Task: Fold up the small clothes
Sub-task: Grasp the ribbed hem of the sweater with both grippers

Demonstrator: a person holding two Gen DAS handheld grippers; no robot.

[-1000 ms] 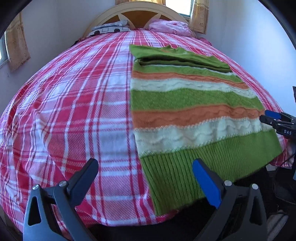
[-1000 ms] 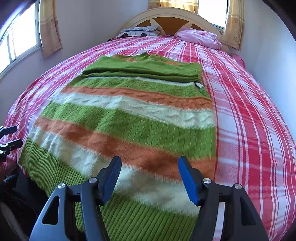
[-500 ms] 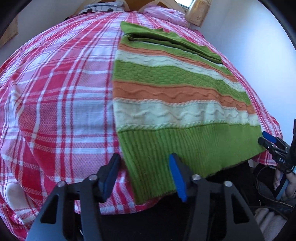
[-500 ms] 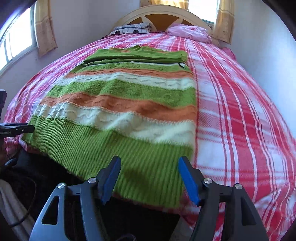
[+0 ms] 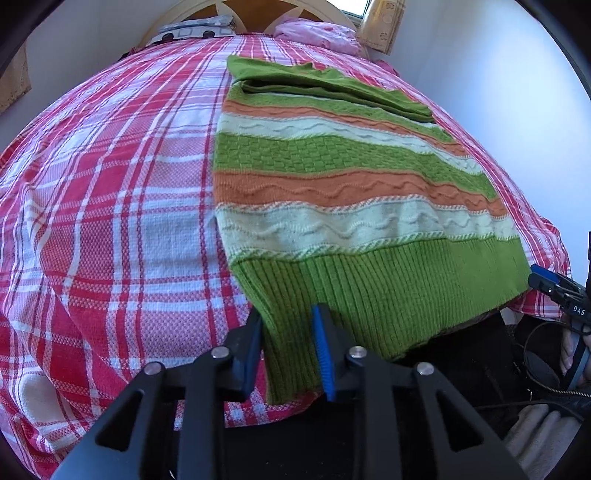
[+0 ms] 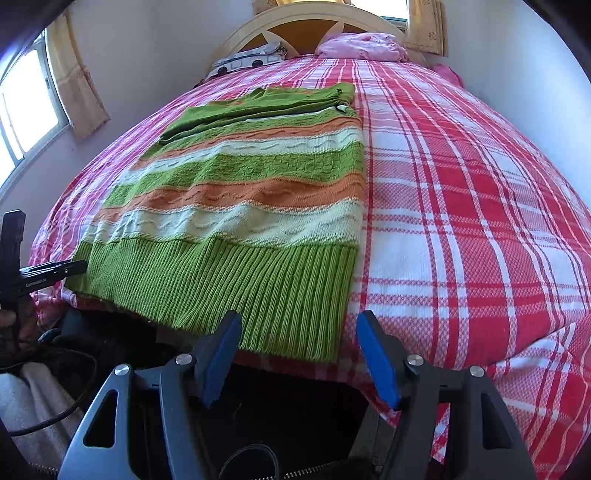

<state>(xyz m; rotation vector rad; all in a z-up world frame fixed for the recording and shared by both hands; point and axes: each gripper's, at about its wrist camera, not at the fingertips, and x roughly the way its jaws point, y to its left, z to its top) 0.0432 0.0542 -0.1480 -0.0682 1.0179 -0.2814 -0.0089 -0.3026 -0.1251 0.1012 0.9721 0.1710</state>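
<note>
Bed point(image 5: 110, 206): fills both views, covered with a red, pink and white plaid sheet; a pale arched headboard point(image 6: 306, 22) stands at the far end against the wall.

Sweater point(image 5: 332, 206): knitted, in green, orange and cream stripes, lying flat on the bed with its sleeves folded in across the far end. Its green ribbed hem point(image 6: 229, 288) reaches the near edge of the bed and hangs slightly over it.

Pillows: a pink one point(image 6: 362, 46) and a grey patterned one point(image 6: 251, 59), both at the headboard.

Curtains point(image 6: 77, 88): yellowish, beside the window on the left wall in the right wrist view.

Left gripper point(image 5: 288, 350): at the near left corner of the hem. Its jaws have just been closing, and the ribbed corner lies between the blue pads, which sit against the fabric on both sides, pinching it.

Right gripper point(image 6: 299, 354): at the near right corner of the hem, jaws spread. The corner lies in front of the gap, the pads clear of the fabric.
</note>
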